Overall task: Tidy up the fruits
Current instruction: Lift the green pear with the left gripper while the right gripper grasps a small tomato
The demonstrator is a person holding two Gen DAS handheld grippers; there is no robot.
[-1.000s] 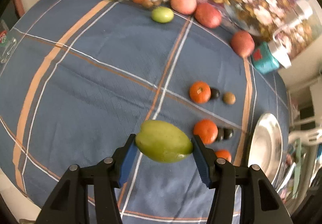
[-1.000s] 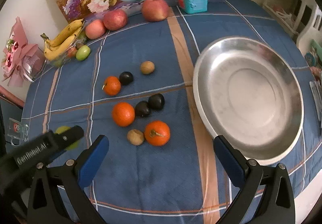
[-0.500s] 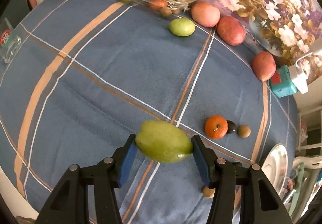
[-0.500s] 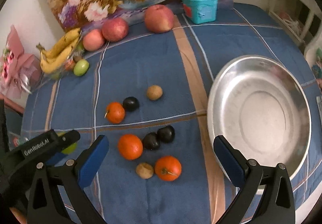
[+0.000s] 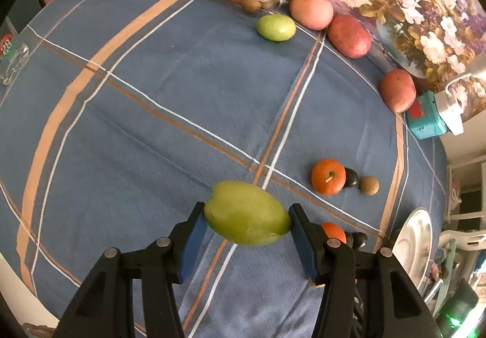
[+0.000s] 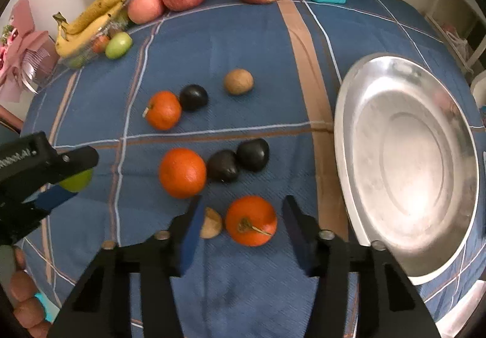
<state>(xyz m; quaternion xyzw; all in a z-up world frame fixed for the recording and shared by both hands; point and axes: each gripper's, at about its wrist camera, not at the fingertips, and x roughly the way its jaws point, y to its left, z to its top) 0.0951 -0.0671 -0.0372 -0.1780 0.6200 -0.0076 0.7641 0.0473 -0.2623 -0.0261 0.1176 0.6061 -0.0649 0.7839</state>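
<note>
Two grippers: left gripper [image 5: 247, 224] clamps green fruit [image 5: 246, 217]; right gripper [image 6: 241, 221] straddles orange [image 6: 251, 220]

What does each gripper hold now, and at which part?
The left gripper holds a green fruit, one pad on each end. The right gripper holds nothing; its open jaws flank an orange.

Right gripper [image 6: 241, 224] jaws parted around 1 orange [image 6: 251, 220], steel plate [image 6: 343, 113] right, blue tablecloth [image 6: 243, 34]
</note>
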